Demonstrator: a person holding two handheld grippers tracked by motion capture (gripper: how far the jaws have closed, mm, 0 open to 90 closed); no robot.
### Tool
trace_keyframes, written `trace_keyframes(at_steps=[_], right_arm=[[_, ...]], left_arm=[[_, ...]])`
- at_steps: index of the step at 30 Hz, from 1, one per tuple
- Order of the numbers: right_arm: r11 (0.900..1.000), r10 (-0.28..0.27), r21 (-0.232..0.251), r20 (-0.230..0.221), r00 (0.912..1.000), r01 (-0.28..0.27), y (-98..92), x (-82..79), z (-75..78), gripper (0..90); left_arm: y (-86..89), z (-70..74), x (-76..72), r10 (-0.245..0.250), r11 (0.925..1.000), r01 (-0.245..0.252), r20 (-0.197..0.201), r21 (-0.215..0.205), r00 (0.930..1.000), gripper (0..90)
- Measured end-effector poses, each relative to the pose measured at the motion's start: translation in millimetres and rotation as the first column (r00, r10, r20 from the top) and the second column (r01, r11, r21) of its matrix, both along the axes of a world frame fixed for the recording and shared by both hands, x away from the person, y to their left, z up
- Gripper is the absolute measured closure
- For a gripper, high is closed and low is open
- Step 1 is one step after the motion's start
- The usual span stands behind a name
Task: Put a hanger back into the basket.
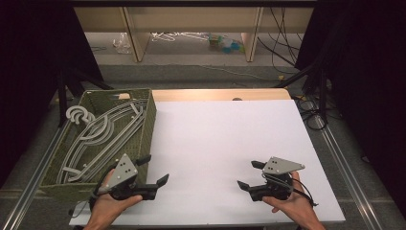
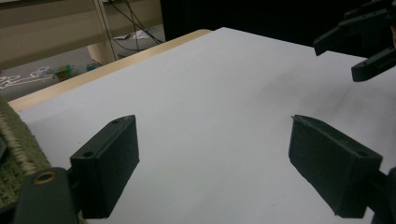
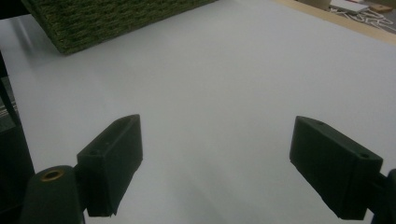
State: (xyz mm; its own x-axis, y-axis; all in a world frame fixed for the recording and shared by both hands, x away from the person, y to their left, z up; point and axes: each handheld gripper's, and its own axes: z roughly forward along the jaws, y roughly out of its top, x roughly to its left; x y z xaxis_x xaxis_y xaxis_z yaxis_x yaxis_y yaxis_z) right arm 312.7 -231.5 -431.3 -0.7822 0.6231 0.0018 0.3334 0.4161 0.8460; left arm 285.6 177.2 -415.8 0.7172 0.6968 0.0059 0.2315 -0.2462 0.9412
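Note:
A green woven basket [image 1: 148, 125] stands at the table's left edge and holds several grey clothes hangers [image 1: 103, 136]. My left gripper [image 1: 154, 169] rests low over the white table [image 1: 225, 139] just right of the basket's near corner, jaws wide apart and empty. In the left gripper view its jaws frame bare white surface [image 2: 212, 140], with the basket's wall [image 2: 16, 144] at the left. My right gripper [image 1: 250, 174] sits near the front right, pointing left, open and empty. The right gripper view has the basket [image 3: 107, 18] far ahead.
One hanger's hook [image 1: 79, 115] pokes over the basket's left rim. Beyond the table's far wooden edge [image 1: 220, 94] lies floor with cables and clutter. Dark stands and rails flank both sides. The other gripper [image 2: 364, 44] appears at the upper right of the left gripper view.

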Motion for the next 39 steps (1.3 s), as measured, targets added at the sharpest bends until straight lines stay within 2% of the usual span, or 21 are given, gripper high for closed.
trace_keyframes(at_steps=[3, 4, 5, 7, 9, 12, 14, 16, 17, 19, 21, 22, 26, 28, 34, 36, 39], right_arm=[[1.000, 0.006, 0.016, 0.006, 1.0000, -0.006, 1.1, -5.4, 0.6, 17.8], [1.000, 0.006, 0.023, 0.013, 0.9999, -0.006, 1.6, -6.3, 0.3, 17.8], [1.000, 0.004, 0.023, 0.015, 0.9999, -0.004, 1.3, -8.5, 0.8, 17.7], [1.000, 0.004, 0.026, 0.005, 1.0000, -0.004, 1.6, -10.8, 0.8, 17.7], [1.000, 0.008, 0.023, 0.014, 0.9999, -0.008, 1.6, -15.9, 1.0, 17.6], [0.999, 0.001, 0.037, 0.009, 1.0000, -0.002, 0.4, -21.2, 0.8, 17.4], [0.999, -0.003, 0.040, 0.015, 0.9999, 0.002, -1.2, -23.0, 0.4, 17.4], [0.999, -0.009, 0.042, 0.016, 0.9998, 0.009, -2.1, -24.6, 0.1, 17.4], [0.999, -0.008, 0.046, 0.016, 0.9998, 0.007, -3.3, -26.8, -0.4, 17.4], [0.999, -0.007, 0.050, 0.008, 0.9999, 0.007, -3.5, -28.7, -0.3, 17.5], [0.998, -0.006, 0.057, 0.014, 0.9999, 0.006, -3.9, -29.8, -0.4, 17.5], [0.998, 0.001, 0.061, 0.001, 1.0000, -0.001, -4.1, -30.5, -0.4, 17.5], [0.998, 0.000, 0.065, -0.003, 1.0000, 0.001, -4.4, -31.3, -0.9, 17.5], [0.998, -0.008, 0.063, -0.001, 1.0000, 0.008, -3.9, -31.7, -1.6, 17.5], [0.998, -0.003, 0.061, -0.003, 1.0000, 0.003, -2.4, -31.9, -2.2, 17.5], [0.998, 0.010, 0.066, -0.008, 0.9999, -0.009, -2.2, -31.4, -2.4, 17.5], [0.998, -0.001, 0.062, 0.002, 1.0000, 0.001, -2.1, -31.5, -2.9, 17.5]], left_arm=[[-7.5, -9.5, -4.8, -0.003, 0.9999, 0.003, -0.007, -0.015, 1.0000, 16.3], [-9.9, -12.3, -6.9, 0.000, 0.9998, 0.000, -0.021, -0.019, 0.9998, 15.6], [-11.4, -13.8, -8.7, 0.006, 0.9999, -0.006, -0.023, -0.013, 0.9997, 16.0], [-13.0, -14.4, -10.6, 0.006, 1.0000, -0.006, -0.020, -0.004, 0.9998, 15.9], [-15.4, -14.4, -12.6, -0.012, 0.9999, 0.012, -0.015, -0.003, 0.9998, 15.9], [-21.5, -14.2, -18.4, -0.025, 0.9994, 0.024, -0.027, -0.025, 0.9993, 15.9], [-24.4, -14.8, -20.3, -0.040, 0.9990, 0.039, -0.026, -0.021, 0.9989, 15.9], [-24.5, -15.6, -19.3, -0.050, 0.9986, 0.050, -0.013, -0.016, 0.9987, 15.9], [-24.5, -16.2, -19.2, -0.044, 0.9989, 0.044, -0.025, -0.014, 0.9987, 15.9], [-22.9, -17.7, -17.2, -0.033, 0.9988, 0.031, -0.041, -0.037, 0.9986, 15.9], [-21.2, -17.0, -16.9, -0.033, 0.9991, 0.032, -0.036, -0.028, 0.9988, 15.9], [-20.9, -16.9, -16.9, -0.031, 0.9990, 0.029, -0.040, -0.034, 0.9987, 15.9], [-20.2, -17.4, -15.6, -0.029, 0.9979, 0.026, -0.052, -0.060, 0.9982, 15.9], [-18.1, -17.1, -14.3, -0.023, 0.9989, 0.022, -0.029, -0.041, 0.9993, 16.0], [-17.1, -17.5, -13.5, -0.006, 0.9977, 0.003, -0.049, -0.067, 0.9988, 16.0], [-16.1, -16.9, -12.9, -0.012, 0.9985, 0.010, -0.032, -0.053, 0.9994, 16.0], [-16.9, -17.6, -13.5, -0.001, 0.9983, -0.002, -0.046, -0.058, 0.9989, 16.0]])
